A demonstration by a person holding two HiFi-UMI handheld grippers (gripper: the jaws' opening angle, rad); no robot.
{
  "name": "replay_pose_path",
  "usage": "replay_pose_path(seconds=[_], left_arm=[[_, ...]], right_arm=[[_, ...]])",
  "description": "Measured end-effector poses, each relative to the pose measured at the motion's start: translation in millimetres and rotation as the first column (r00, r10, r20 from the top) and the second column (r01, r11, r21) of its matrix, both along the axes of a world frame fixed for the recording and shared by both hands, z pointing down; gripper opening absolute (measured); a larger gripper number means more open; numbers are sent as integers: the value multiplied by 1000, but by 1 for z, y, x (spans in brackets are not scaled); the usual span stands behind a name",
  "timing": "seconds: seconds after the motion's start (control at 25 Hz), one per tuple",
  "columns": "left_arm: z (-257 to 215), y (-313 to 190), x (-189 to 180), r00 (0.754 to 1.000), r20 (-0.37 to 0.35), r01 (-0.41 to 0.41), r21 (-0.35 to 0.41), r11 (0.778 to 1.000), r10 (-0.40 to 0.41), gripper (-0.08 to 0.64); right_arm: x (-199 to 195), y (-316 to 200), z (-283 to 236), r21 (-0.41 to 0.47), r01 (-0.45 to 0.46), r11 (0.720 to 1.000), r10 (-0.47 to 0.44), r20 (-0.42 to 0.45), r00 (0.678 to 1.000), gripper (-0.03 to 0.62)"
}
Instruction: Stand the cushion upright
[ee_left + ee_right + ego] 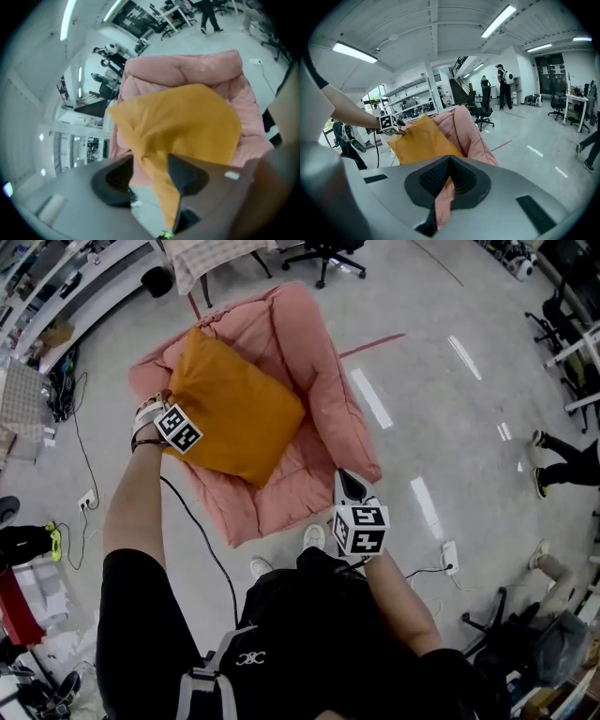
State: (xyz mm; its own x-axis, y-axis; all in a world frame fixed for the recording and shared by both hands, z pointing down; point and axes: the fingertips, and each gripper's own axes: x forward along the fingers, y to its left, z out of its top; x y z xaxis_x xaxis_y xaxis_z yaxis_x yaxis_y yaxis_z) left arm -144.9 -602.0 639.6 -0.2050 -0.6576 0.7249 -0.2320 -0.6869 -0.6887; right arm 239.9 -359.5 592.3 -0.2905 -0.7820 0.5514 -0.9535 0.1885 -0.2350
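Both grippers: left gripper [151, 174] jaws open round the cushion [234, 413], propped in a rear corner of the seat [314, 352]; right gripper [448, 172] jaws clamped on its front edge; we should withdraw slowly.

Bright even light from ceiling strips [501, 19], floor [370, 395] glare, fisheye edges, blurry left gripper view.

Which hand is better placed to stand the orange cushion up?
Left. The left gripper has a corner of the orange cushion between its parted fingers. The right gripper is clamped on the pink chair edge, off the cushion.
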Motion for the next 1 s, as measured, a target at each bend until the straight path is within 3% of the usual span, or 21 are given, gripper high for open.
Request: replay_pose_path(seconds=[0.12, 0.24, 0.32, 0.44, 0.56, 0.64, 0.72, 0.88, 1.0], left_arm=[[-9, 5, -2, 996, -83, 37, 15, 999, -36, 305], [-30, 14, 2, 983, -179, 63, 80, 995, -48, 305], [-53, 23, 8, 952, -299, 108, 152, 982, -59, 298], [-95, 47, 24, 848, -522, 248, 232, 941, -95, 129], [-122, 83, 37, 699, -706, 370, 223, 902, -113, 0], [-129, 111, 46, 585, -800, 429, 166, 888, -134, 0], [-137, 135, 57, 495, -856, 475, 121, 871, -151, 0], [-153, 173, 72, 385, -910, 523, 79, 848, -153, 0], [-157, 208, 71, 343, -927, 526, 53, 849, -155, 0]], right_arm=[[-14, -3, -2, 10, 36, 999, -36, 0, 999, -6], [-31, -7, -7, 32, 71, 997, -71, -2, 998, -6], [-42, -11, -14, 50, 90, 995, -90, 0, 996, -6], [-55, -17, -27, 78, 107, 991, -108, 8, 994, -6], [-76, -21, -47, 111, 115, 987, -118, 18, 993, -6], [-93, -21, -58, 138, 130, 982, -135, 27, 990, -6], [-104, -24, -70, 171, 145, 975, -153, 38, 988, -6], [-127, -27, -99, 244, 142, 959, -154, 31, 988, -6], [-156, -23, -114, 287, 140, 948, -148, 6, 989, -6]])
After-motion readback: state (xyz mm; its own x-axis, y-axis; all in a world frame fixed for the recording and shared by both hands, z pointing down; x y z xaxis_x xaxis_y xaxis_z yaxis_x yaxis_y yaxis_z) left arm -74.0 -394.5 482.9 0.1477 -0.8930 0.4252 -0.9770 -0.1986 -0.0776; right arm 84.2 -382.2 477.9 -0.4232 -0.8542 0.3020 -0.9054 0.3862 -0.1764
